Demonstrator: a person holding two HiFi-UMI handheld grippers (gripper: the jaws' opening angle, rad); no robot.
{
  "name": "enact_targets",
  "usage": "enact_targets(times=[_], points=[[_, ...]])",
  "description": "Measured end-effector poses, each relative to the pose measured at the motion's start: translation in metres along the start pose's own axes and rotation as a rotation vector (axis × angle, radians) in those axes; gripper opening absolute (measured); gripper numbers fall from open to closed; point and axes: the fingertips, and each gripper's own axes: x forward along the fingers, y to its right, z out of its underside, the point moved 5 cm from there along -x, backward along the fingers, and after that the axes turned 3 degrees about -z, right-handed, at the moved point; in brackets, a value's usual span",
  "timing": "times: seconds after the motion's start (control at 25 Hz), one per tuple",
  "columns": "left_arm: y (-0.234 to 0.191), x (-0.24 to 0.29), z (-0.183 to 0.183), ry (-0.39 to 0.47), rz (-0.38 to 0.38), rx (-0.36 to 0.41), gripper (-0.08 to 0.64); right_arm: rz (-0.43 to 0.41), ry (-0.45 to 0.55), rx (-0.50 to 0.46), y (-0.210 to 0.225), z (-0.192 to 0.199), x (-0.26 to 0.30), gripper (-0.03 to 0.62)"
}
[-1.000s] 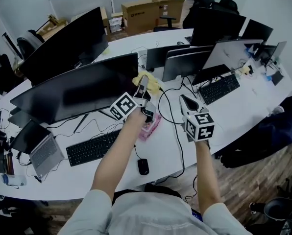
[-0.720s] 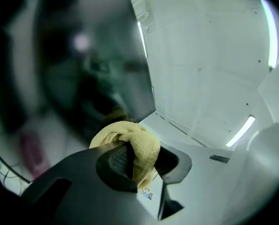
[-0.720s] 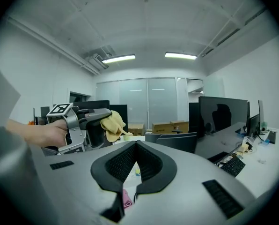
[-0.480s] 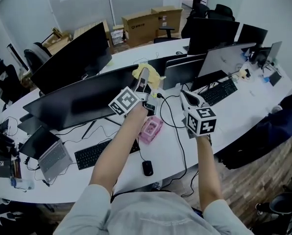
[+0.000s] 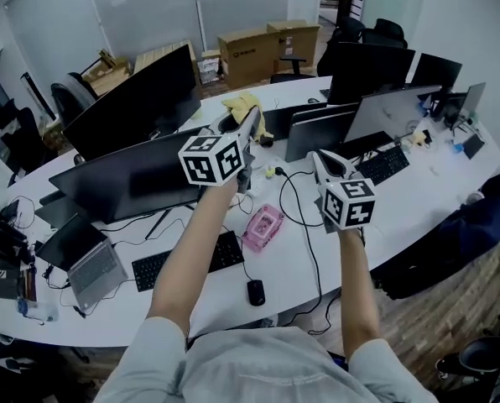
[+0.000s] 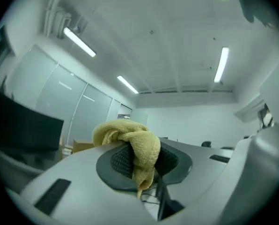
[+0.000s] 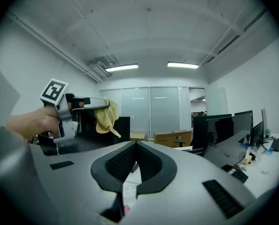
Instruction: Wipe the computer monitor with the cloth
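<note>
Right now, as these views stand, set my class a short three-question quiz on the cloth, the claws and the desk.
1. True or false: the right claw grips the yellow cloth.
2. Fill in: the screen of the big monitor looks ___.
3. The pink box lies: A) right of the keyboard; B) on the laptop; C) behind the monitor.
Key: 1 false, the left claw grips it; 2 dark; 3 A.

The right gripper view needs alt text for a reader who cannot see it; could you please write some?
The left gripper, at upper left in a hand, pinches a yellow cloth in front of a dark monitor. In the foreground the right gripper has its jaws together, empty, in a lit office.
</note>
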Motion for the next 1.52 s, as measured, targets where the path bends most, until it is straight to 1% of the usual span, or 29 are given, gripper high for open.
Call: enact_targets(times=[0.12, 0.16, 0.2, 0.24, 0.32, 0.4, 0.52, 0.6, 0.68, 0.76, 0.92, 1.08, 1.24, 1.4, 1.52], points=[[-0.004, 0.003, -0.017, -0.091, -0.079, 0.286, 0.091, -0.015, 0.0, -0.005, -0.004, 0.0, 0.004, 0.026], [-0.007, 0.005, -0.018, -0.123, -0.1, 0.364, 0.091, -0.018, 0.002, -0.007, -0.005, -0.001, 0.005, 0.026], [-0.01, 0.008, -0.017, -0.152, -0.114, 0.424, 0.091, -0.022, 0.004, -0.008, -0.006, -0.002, 0.006, 0.026], [-0.014, 0.011, -0.015, -0.175, -0.124, 0.468, 0.091, -0.026, 0.005, -0.01, -0.007, -0.002, 0.007, 0.026], [-0.019, 0.015, -0.008, -0.213, -0.13, 0.524, 0.091, -0.042, 0.006, -0.014, -0.011, -0.003, 0.012, 0.026], [-0.02, 0.019, 0.001, -0.266, -0.103, 0.536, 0.091, -0.056, 0.007, -0.019, -0.016, -0.003, 0.016, 0.026], [-0.024, 0.02, 0.011, -0.343, -0.066, 0.505, 0.091, -0.062, 0.022, -0.024, -0.022, -0.002, 0.018, 0.026], [-0.028, 0.019, 0.012, -0.37, -0.066, 0.53, 0.091, -0.061, 0.03, -0.023, -0.022, -0.004, 0.019, 0.026], [-0.029, 0.019, 0.013, -0.394, -0.052, 0.572, 0.092, -0.056, 0.036, -0.016, -0.023, -0.006, 0.02, 0.026], [-0.031, 0.016, 0.013, -0.415, -0.04, 0.595, 0.092, -0.06, 0.042, -0.013, -0.028, -0.008, 0.022, 0.026], [-0.044, 0.005, 0.007, -0.422, -0.044, 0.585, 0.091, -0.077, 0.055, -0.027, -0.044, -0.016, 0.031, 0.026], [-0.06, -0.012, -0.001, -0.425, -0.056, 0.545, 0.091, -0.084, 0.065, -0.031, -0.06, -0.024, 0.039, 0.026], [-0.077, -0.032, -0.005, -0.427, -0.051, 0.528, 0.091, -0.119, 0.046, -0.051, -0.084, -0.026, 0.051, 0.026], [-0.091, -0.05, -0.011, -0.425, -0.047, 0.529, 0.091, -0.164, 0.03, -0.091, -0.116, -0.03, 0.066, 0.026], [-0.1, -0.066, -0.013, -0.435, -0.051, 0.57, 0.091, -0.186, 0.029, -0.112, -0.141, -0.032, 0.075, 0.026]])
